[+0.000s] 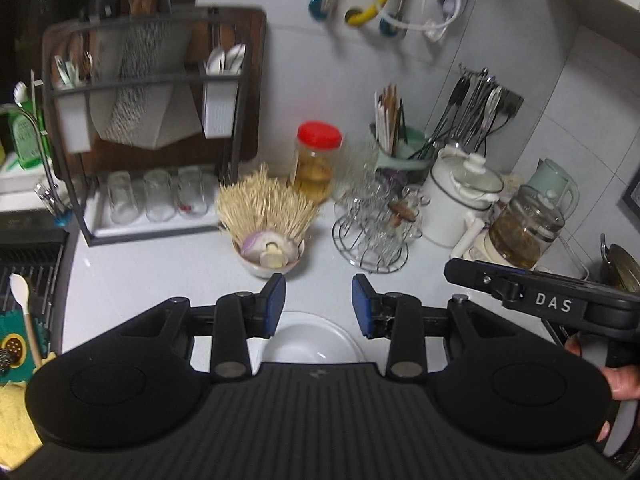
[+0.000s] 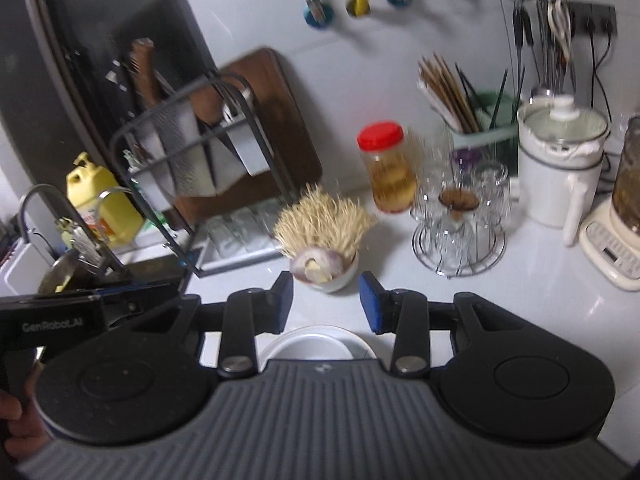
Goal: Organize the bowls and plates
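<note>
Both wrist views look along a pale kitchen surface (image 1: 168, 264) toward a tiled wall. The left hand-held gripper (image 1: 319, 306) hovers with its blue-padded fingers (image 1: 275, 304) spread apart and nothing between them; the right hand-held gripper (image 2: 326, 303) is likewise released and empty. In each view a white plate (image 1: 316, 340) lies on the surface directly below and between the fingers, partly hidden by the gripper body; whether both views show one plate cannot be told. Just beyond it stands a small bowl (image 1: 272, 256) holding onion and garlic pieces, with a tuft of toothpicks (image 1: 266, 208) behind. Farther back are a dish rack (image 1: 152, 128) with upturned glasses, a red-lidded jar (image 1: 318, 160), a wire glass stand (image 1: 372, 232) and a white pot (image 1: 460, 200).

Step in hand, as judged: the approach to a first grasp, with no dish yet lifted. The next move appears to call for lowering one gripper so that a finger passes under the plate's rim and the other over it, then closing. The flat plate offers little edge to catch, and the nearby bowl leaves limited room in front.
</note>
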A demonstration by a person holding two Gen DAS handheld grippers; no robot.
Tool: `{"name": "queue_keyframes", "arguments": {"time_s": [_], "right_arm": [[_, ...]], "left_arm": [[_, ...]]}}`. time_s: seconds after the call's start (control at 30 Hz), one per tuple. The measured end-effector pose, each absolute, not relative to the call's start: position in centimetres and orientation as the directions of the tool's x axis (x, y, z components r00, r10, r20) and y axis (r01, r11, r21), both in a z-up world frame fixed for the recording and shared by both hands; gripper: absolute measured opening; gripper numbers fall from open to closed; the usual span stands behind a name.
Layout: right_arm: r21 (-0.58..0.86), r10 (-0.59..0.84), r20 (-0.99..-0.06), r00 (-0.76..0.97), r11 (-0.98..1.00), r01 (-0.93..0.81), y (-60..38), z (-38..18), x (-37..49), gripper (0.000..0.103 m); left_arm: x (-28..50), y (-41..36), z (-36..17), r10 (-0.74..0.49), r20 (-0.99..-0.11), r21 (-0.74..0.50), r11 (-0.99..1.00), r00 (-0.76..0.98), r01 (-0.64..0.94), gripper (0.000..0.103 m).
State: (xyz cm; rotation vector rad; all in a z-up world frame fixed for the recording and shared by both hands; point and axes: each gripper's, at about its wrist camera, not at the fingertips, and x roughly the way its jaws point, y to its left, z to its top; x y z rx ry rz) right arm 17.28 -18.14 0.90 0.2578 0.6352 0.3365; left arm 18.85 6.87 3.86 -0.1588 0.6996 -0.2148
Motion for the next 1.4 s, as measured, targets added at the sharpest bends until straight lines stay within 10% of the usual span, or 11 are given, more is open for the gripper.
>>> {"name": "queue_keyframes", "arguments": {"time_s": [0.8, 1.4], "right_arm": [[0.276, 0.415, -0.443, 0.795, 0.907, -0.319, -25.3, 1.6, 1.2, 0.040], [0.279, 0.390, -0.462, 0.797, 0.917, -0.287, -28.8, -0.8, -5.6, 0.050]], "left_arm": [[-0.6, -0.2, 5.2, -0.087, -0.558, -0.160, 0.987, 0.825, -0.004, 0.051], [-8.6, -4.5, 2.2, -0.076, -0.602, -0.146, 0.989, 0.795, -0.016, 0.081]]}}
